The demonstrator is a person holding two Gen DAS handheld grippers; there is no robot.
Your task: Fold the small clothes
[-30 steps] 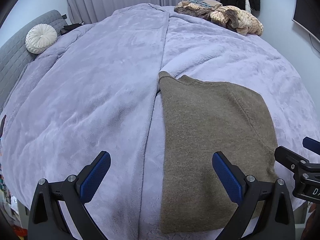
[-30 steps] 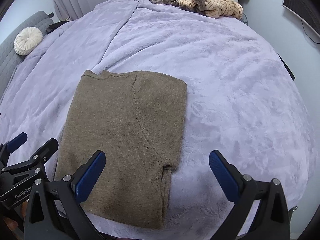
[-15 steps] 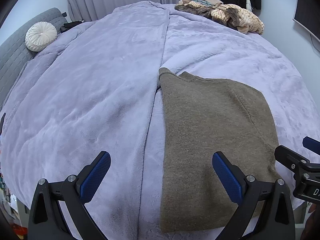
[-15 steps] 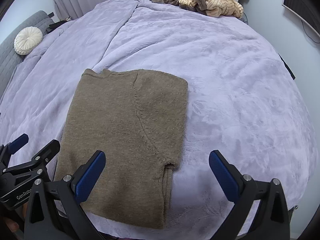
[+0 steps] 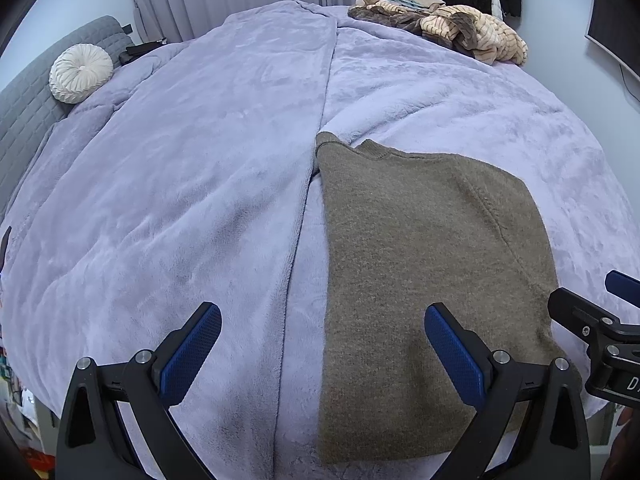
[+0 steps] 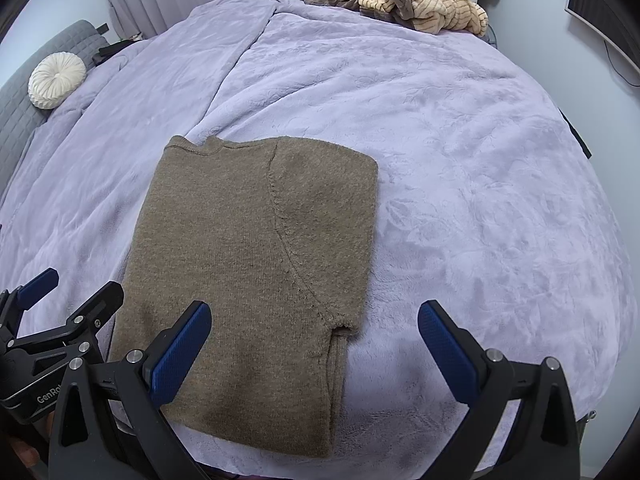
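Note:
A brown knit sweater [image 5: 420,256] lies folded lengthwise on the lilac blanket, collar away from me; it also shows in the right wrist view [image 6: 256,272]. My left gripper [image 5: 320,352] is open and empty, held above the sweater's near left edge. My right gripper [image 6: 316,348] is open and empty above the sweater's near right corner. Each gripper shows at the edge of the other's view, the right one in the left wrist view [image 5: 600,344] and the left one in the right wrist view [image 6: 48,320].
The lilac blanket [image 5: 180,208] covers the whole bed and has a long seam down its middle. A pile of beige and brown clothes [image 5: 448,32] lies at the far edge. A round white cushion [image 5: 80,74] rests on a grey sofa at the far left.
Both grippers stay open and almost still. The view has shifted very slightly; the sweater has not moved.

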